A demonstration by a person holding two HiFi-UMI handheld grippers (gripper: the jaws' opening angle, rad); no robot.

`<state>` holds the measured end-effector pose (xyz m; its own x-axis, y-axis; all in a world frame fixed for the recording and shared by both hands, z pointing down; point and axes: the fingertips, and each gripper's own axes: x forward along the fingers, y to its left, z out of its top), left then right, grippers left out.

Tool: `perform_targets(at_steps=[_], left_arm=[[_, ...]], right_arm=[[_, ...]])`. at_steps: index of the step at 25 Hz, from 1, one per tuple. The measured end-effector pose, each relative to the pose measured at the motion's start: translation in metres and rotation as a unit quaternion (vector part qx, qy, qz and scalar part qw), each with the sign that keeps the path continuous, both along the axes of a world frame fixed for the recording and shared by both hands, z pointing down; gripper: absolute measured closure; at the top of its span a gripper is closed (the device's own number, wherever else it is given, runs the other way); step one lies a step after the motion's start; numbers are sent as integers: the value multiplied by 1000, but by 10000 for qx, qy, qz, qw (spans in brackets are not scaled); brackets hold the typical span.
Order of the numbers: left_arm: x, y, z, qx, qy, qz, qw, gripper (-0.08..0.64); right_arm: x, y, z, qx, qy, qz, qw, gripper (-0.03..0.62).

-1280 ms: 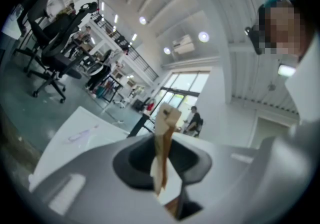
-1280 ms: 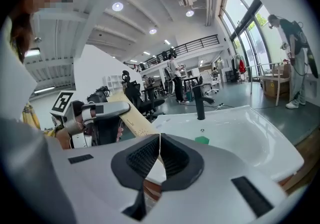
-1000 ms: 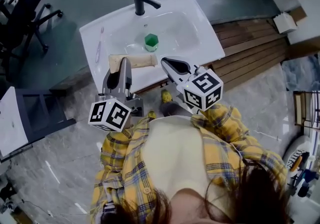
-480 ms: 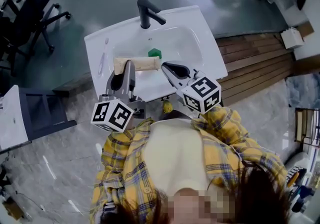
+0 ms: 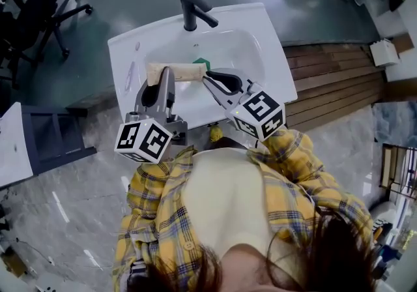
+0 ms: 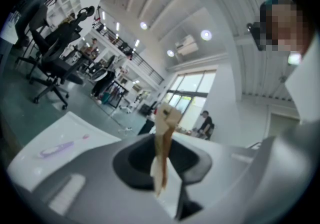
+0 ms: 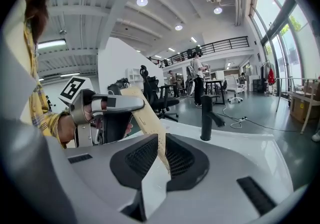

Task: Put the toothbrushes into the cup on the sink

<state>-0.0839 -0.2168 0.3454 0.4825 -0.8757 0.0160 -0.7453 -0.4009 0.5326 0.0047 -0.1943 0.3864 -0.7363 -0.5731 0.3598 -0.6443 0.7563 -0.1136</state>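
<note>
Centre frame: your left gripper [image 5: 167, 74] and right gripper [image 5: 208, 78] each pinch an end of the flat tan paper packet [image 5: 177, 72] over the white ceramic sink [image 5: 262, 35], just in front of the small green cup [image 5: 202, 61]; a jerked tear could scatter its contents toward the lilac toothbrush [image 5: 129, 75] on the left rim.

No legible txt; print on the tan pkg [image 5: 179, 72] too small to read.
</note>
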Motion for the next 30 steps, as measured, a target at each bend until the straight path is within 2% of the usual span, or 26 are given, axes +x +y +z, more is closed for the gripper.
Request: perform_targets(at_steps=[7,9,11,20,30], left_arm=[[9,-8,3,-3,-135,69,9999,506],[12,-10,3,-10,-158,91,9998,506],[15,-11,3,-4,-192,120,9997,506],[32,-9,3,17,-321,387,9987,506],[42,-3,8,-20,-391,685,9969,505]], right_arm=[[-7,-10,-8,558,353,-399,9970,574],[-9,-13,-9,648,429,-552,9954,538],[-12,-15,-9,678,487,-695,9941,495],[-30,-10,-7,900,759,-1387,9833,451],[-30,-10,-1,905,859,-1616,9789,448]])
